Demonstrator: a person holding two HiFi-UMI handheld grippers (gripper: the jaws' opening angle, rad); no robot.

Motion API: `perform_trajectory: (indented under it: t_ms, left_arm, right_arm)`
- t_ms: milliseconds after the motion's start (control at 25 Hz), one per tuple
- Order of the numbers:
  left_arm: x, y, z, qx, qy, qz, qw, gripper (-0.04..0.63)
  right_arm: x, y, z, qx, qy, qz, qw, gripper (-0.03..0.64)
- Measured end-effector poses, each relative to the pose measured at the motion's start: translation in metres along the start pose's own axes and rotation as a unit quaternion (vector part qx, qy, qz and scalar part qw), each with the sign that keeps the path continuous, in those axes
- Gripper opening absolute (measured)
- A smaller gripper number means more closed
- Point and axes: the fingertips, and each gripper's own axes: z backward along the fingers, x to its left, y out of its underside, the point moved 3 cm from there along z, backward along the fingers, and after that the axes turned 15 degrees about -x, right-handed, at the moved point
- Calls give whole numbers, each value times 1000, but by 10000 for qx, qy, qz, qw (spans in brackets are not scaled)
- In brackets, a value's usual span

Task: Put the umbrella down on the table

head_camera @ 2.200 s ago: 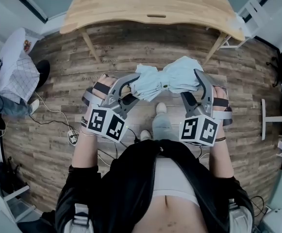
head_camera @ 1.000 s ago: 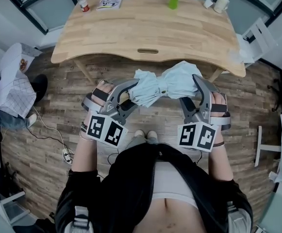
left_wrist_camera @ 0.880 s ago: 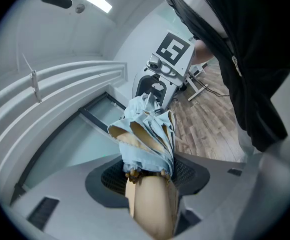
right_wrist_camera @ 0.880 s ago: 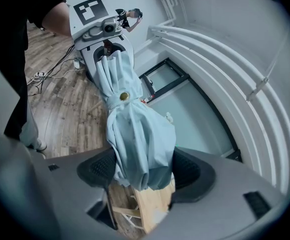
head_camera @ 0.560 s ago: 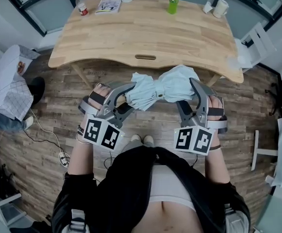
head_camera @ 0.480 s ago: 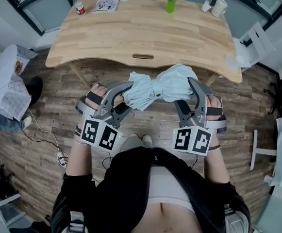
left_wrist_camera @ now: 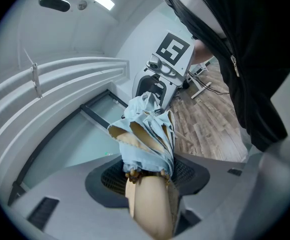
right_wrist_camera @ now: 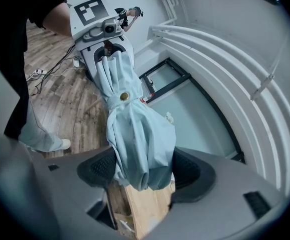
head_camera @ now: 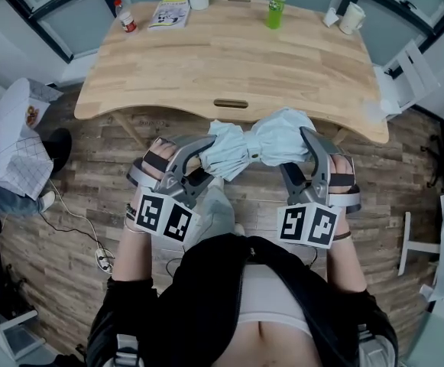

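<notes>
**Umbrella carried in both grippers, short of the table**

The left gripper (head_camera: 197,153) is clamped on the tan handle (left_wrist_camera: 147,209) end of the folded umbrella (head_camera: 256,138). Its jaws are held fairly wide by the handle and the bunched fabric above it. The right gripper (head_camera: 310,150) is closed on the pale blue fabric at the opposite end, with the cloth squeezed between both pads. The umbrella is spanned crosswise between the two tools, roughly parallel to the near edge of the table (head_camera: 229,60). It is held just at that edge, in the air, and nothing is resting on the wood yet.

The step in hand is judged to be the carry-in before the set-down. For a clean job:

- Both ends should be brought forward together past the table's near edge, so the umbrella is kept level and untwisted.
- It should be lowered onto the bare middle of the table, well short of the green bottle (head_camera: 275,8), booklet (head_camera: 169,11) and mug (head_camera: 352,17) along the far edge.
- The jaws should be opened only once the weight is taken by the tabletop — the fabric end is soft and could slip or catch in the right pads.
- The handle end should be released last or at the same time, since a roll toward the near edge is a likely risk.
</notes>
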Motion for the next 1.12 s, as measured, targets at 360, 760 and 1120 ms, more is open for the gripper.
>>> perform_trajectory:
  t_ms: [360, 760, 1120]
  left_arm:
    - [50, 49, -31, -47, 7, -71, 10000, 233]
    - [108, 108, -63, -129, 112, -102, 9998, 233]
    - [158, 157, -82, -174, 205, -108, 9996, 233]
  right_arm:
    - [-31, 14, -66, 35, 77, 2, 10000, 339]
    - [-65, 26, -144, 159, 127, -89, 9998, 339]
    - [-92, 29, -208, 251, 134, -163, 9995, 339]
